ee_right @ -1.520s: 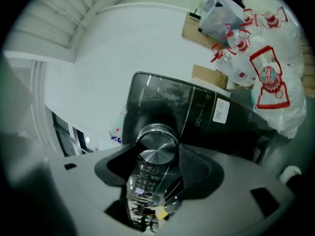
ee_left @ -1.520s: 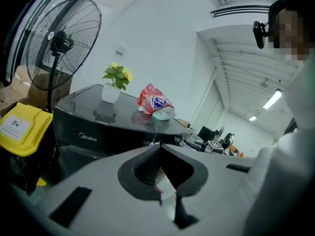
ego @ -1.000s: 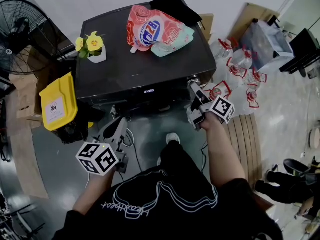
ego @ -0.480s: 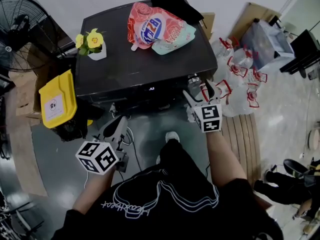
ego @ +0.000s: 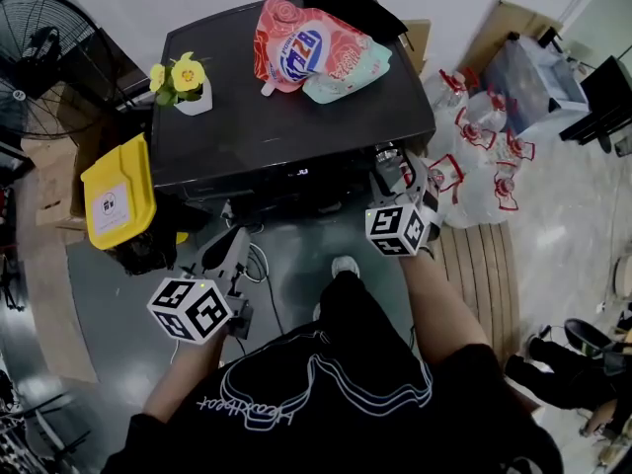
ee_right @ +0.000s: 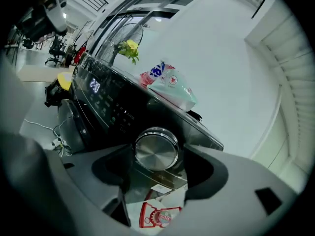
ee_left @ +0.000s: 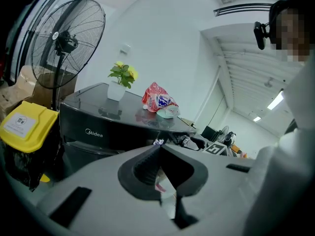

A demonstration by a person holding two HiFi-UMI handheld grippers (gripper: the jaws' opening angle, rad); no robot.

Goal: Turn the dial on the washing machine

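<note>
The black washing machine (ego: 276, 126) stands in front of me, its lit display (ee_right: 94, 86) on the front panel. Its round silver dial (ee_right: 156, 149) sits at the panel's right end (ego: 385, 153). My right gripper (ee_right: 157, 157) is up against the panel with the dial between its jaws; the jaws are closing and a thin gap shows on each side of the dial. In the head view this right gripper (ego: 400, 173) is at the machine's front right corner. My left gripper (ee_left: 158, 149) is shut and empty, held low before the machine's left front (ego: 233, 243).
On the machine's top lie a red detergent pouch (ego: 314, 52) and a small pot of yellow flowers (ego: 184, 85). A yellow-lidded bin (ego: 117, 200) and a fan (ego: 39, 67) stand at the left. Water bottles (ego: 479, 156) and a wooden pallet (ego: 484, 265) are at the right.
The right gripper has rolled around the dial, its marker cube swinging from the right side to below left. The left gripper has stayed where it was.
</note>
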